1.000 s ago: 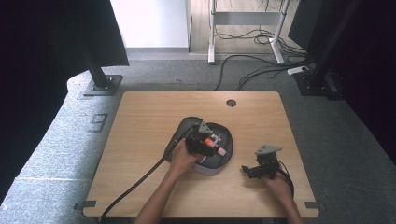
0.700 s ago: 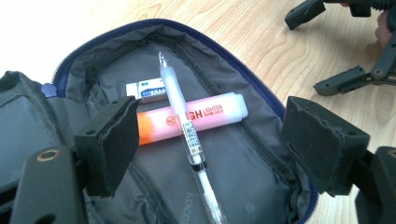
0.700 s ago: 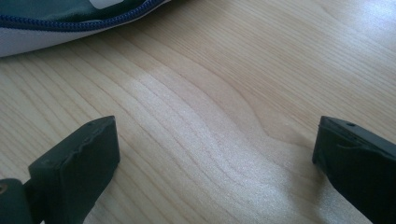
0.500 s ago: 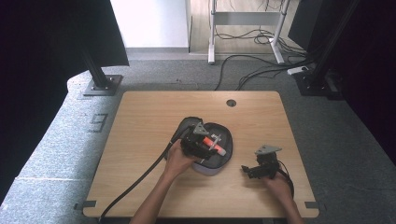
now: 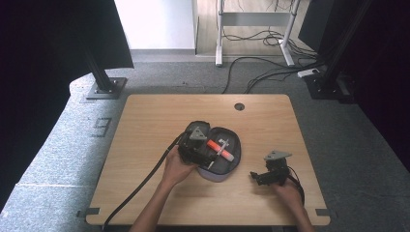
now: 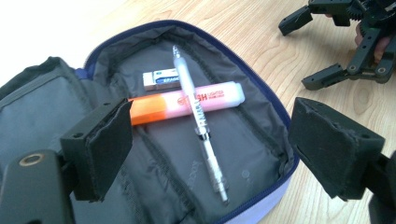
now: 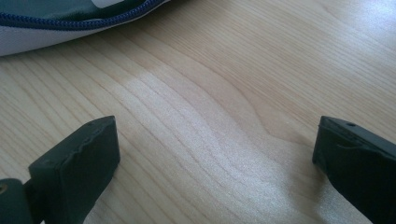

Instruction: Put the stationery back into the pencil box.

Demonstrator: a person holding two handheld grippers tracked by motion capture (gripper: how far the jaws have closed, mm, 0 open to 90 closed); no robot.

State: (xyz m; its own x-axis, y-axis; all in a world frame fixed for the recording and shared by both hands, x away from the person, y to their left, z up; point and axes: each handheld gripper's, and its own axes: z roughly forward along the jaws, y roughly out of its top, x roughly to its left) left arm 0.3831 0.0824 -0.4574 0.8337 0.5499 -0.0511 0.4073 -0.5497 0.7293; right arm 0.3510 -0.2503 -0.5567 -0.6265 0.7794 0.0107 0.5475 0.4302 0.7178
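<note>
An open pencil case (image 5: pixel 227 164) lies near the middle of the wooden tabletop (image 5: pixel 145 125), and the left tool (image 6: pixel 210 154) hovers just over its open inside, its jaws spread wide and having just been opening, with nothing pressed between the pads. In the left gripper view a clear mechanical pencil (image 6: pixel 198 116) lies between and beyond the two jaws, on the grey lining, free of both pads. Its long axis runs away from the tool, the metal tip nearest the jaws and the other end toward the case's far rim. It rests across an orange-capped highlighter (image 6: pixel 187 103), which lies crosswise to it, orange end toward the case's flap side and pale pink body toward the zip edge. A small white eraser (image 6: pixel 161 79) sits just behind the highlighter, beside the pencil's far end. The case is grey inside with a dark blue zip border and a pale outer shell. The right tool (image 5: pixel 263 178) rests low on the tabletop, well to the right of the case, jaws spread and empty over bare wood.
</note>
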